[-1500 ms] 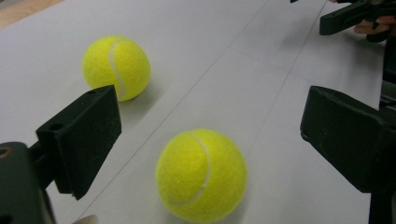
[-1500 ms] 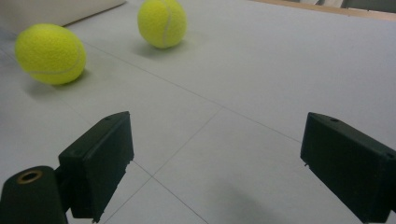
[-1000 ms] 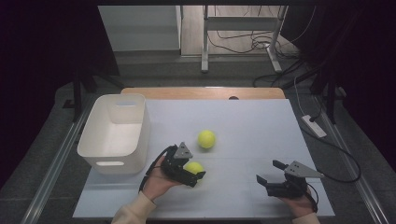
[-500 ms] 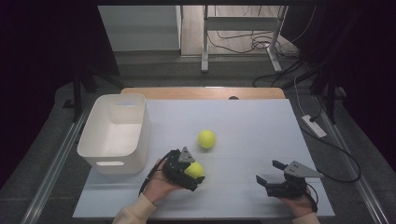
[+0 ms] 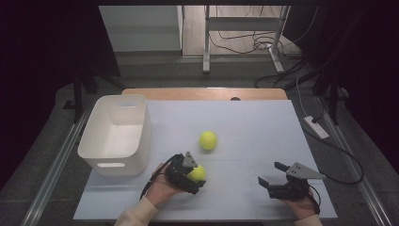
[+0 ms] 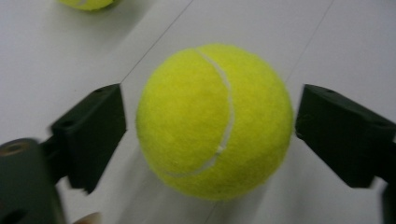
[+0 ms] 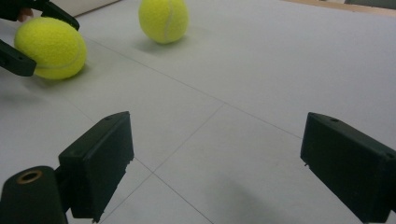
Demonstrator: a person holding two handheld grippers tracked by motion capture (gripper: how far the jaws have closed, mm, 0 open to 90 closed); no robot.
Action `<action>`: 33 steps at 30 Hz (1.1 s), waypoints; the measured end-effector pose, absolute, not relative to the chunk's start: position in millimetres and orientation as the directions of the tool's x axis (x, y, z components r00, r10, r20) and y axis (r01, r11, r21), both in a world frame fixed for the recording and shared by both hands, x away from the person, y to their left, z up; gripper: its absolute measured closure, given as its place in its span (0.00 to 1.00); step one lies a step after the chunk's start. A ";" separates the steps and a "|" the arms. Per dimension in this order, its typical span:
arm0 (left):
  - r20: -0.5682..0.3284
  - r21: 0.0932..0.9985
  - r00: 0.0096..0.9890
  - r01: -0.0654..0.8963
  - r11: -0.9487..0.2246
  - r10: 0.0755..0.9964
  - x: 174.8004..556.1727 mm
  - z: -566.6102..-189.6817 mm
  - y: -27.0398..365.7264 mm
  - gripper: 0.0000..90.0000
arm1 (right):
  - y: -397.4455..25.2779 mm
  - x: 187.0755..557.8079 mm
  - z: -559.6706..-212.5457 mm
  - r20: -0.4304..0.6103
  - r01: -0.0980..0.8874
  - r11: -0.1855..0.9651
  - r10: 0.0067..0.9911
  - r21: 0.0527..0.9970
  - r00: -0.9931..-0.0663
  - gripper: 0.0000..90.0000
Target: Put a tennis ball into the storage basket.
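Left gripper [image 5: 194, 178]: held in the person's left hand [image 5: 162, 188] at the near edge of the table, just right of the bin's near corner; jaws spread to either side of the near ball, a narrow gap visible on each side in the left gripper view, so not pinching it.
Near ball [image 6: 215, 120]: yellow tennis ball resting on the table between the left gripper's jaws, nearer than the bin's front wall.
Right gripper [image 5: 274, 174]: held in the right hand [image 5: 301, 205], well to the right of the bin at the near table edge; jaws spread wide over bare table, holding nothing.
Far ball [image 5: 208, 140]: second yellow tennis ball, lying free to the right of the bin, apart from both grippers.
Bin [image 5: 103, 153]: white, open-topped plastic tub with a slot handle, standing on the table's left side.
Table [image 5: 254, 122]: pale grey top, wooden strip along the edge beyond the bin.
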State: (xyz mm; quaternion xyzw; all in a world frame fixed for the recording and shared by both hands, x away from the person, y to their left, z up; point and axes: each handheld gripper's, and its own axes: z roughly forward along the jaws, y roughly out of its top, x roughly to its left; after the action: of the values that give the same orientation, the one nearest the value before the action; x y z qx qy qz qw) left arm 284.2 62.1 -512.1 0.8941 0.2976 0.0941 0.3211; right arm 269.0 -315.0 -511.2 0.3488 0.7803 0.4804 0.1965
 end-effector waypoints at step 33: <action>-0.024 0.830 0.778 0.366 -0.422 0.628 268.5 -467.9 94.5 0.29 | -315.7 268.9 -510.8 0.030 0.353 0.286 0.738 0.891 -0.674 0.10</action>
State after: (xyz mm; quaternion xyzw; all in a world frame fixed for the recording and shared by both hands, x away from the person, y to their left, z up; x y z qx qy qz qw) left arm 268.5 94.5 -467.9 0.8303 0.2992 0.1465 0.4468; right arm 268.9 -315.7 -510.8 0.3510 0.7767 0.4835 0.1993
